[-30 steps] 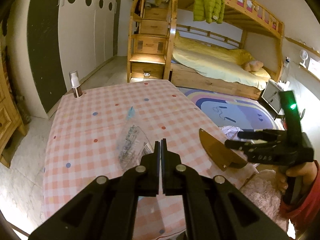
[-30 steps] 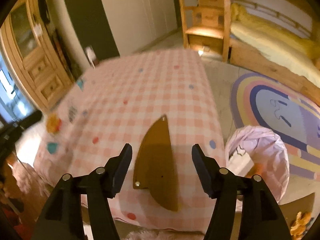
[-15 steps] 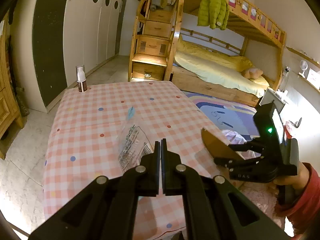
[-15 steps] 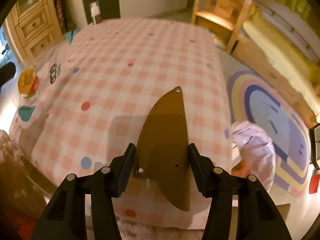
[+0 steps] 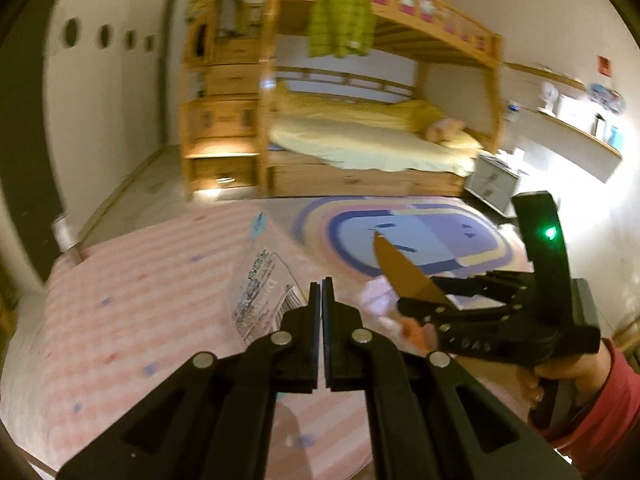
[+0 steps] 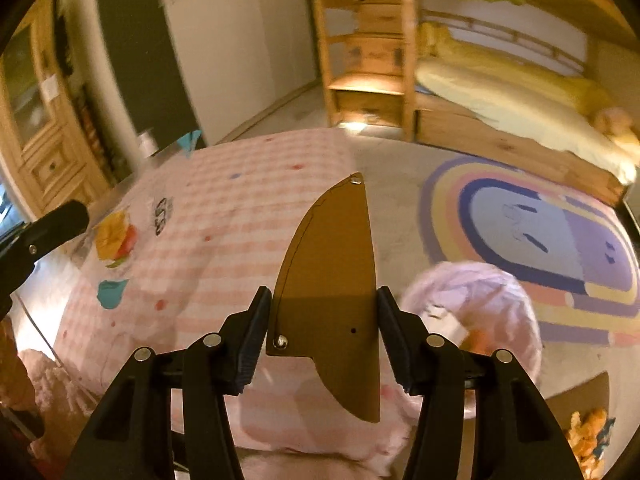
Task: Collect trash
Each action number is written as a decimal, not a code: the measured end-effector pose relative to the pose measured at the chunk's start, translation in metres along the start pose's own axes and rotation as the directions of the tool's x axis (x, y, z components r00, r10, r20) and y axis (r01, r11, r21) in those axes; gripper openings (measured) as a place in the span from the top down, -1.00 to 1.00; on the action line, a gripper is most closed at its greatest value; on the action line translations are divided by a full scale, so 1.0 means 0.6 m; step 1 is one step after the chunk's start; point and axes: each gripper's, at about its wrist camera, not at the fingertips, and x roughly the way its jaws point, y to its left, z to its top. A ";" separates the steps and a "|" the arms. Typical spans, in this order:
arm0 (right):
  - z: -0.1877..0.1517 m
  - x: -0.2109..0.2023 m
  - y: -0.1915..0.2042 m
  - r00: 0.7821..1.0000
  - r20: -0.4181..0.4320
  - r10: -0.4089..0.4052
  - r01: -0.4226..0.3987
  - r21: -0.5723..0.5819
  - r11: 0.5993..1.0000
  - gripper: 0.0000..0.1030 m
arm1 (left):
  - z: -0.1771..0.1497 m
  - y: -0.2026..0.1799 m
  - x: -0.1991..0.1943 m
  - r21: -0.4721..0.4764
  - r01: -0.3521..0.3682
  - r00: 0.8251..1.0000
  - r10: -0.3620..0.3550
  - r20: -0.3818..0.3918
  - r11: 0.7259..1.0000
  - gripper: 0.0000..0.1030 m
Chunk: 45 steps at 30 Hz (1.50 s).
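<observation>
My right gripper (image 6: 322, 312) is shut on a flat brown blade-shaped sheath (image 6: 334, 276) and holds it lifted above the table's right edge; both show in the left wrist view, the gripper (image 5: 424, 304) and the sheath (image 5: 404, 272). My left gripper (image 5: 321, 292) is shut on a clear plastic wrapper (image 5: 262, 292) with printed labels, raised off the pink checked tablecloth (image 5: 132, 320). The wrapper also shows at the left in the right wrist view (image 6: 116, 240). A bin with a pink bag (image 6: 476, 304) stands on the floor right of the table.
A small bottle (image 6: 145, 142) stands at the table's far corner. A rainbow rug (image 6: 532, 240) lies beyond the bin. A wooden bunk bed (image 5: 360, 128), a white wardrobe (image 6: 236, 40) and a wooden cabinet (image 6: 36, 120) ring the room.
My right gripper closed on the brown sheath and lifted it off the table toward the right. My left gripper lifted the wrapper and swung right; both views are blurred by motion.
</observation>
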 end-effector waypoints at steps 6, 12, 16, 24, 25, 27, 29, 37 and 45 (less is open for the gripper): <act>-0.037 -0.011 -0.118 0.995 0.002 -0.096 0.095 0.120 0.988 -0.04 | 0.023 -0.095 0.094 0.080 0.146 0.989 -0.142 -0.048 0.986 1.00; -0.074 0.002 -0.209 0.984 -0.050 -0.168 0.175 0.212 0.961 -0.04 | 0.024 -0.157 0.182 0.108 0.264 0.960 -0.250 -0.125 0.959 1.00; -0.091 0.020 -0.251 0.978 -0.079 -0.193 0.207 0.253 0.945 -0.04 | 0.024 -0.180 0.228 0.115 0.332 0.936 -0.311 -0.168 0.936 1.00; -0.107 0.052 -0.286 0.976 -0.112 -0.188 0.213 0.292 0.933 -0.05 | 0.018 -0.208 0.294 0.106 0.424 0.893 -0.397 -0.210 0.899 1.00; -0.105 0.055 -0.283 0.976 -0.114 -0.186 0.212 0.291 0.933 -0.05 | 0.018 -0.208 0.301 0.104 0.425 0.892 -0.398 -0.213 0.899 1.00; -0.102 0.065 -0.286 0.978 -0.113 -0.176 0.202 0.290 0.936 -0.06 | 0.018 -0.204 0.309 0.092 0.423 0.893 -0.398 -0.209 0.902 0.98; -0.097 0.076 -0.289 0.979 -0.112 -0.173 0.199 0.292 0.935 -0.19 | 0.019 -0.201 0.317 0.071 0.409 0.898 -0.388 -0.207 0.910 0.36; -0.100 0.054 -0.293 0.978 -0.092 -0.188 0.209 0.364 0.908 -0.37 | 0.026 -0.154 0.296 0.042 0.273 0.951 -0.263 -0.160 0.961 -0.19; -0.076 -0.033 -0.254 0.983 -0.007 -0.182 0.172 0.370 0.913 -0.69 | 0.031 -0.084 0.219 -0.004 0.118 0.986 -0.118 -0.119 0.993 -0.25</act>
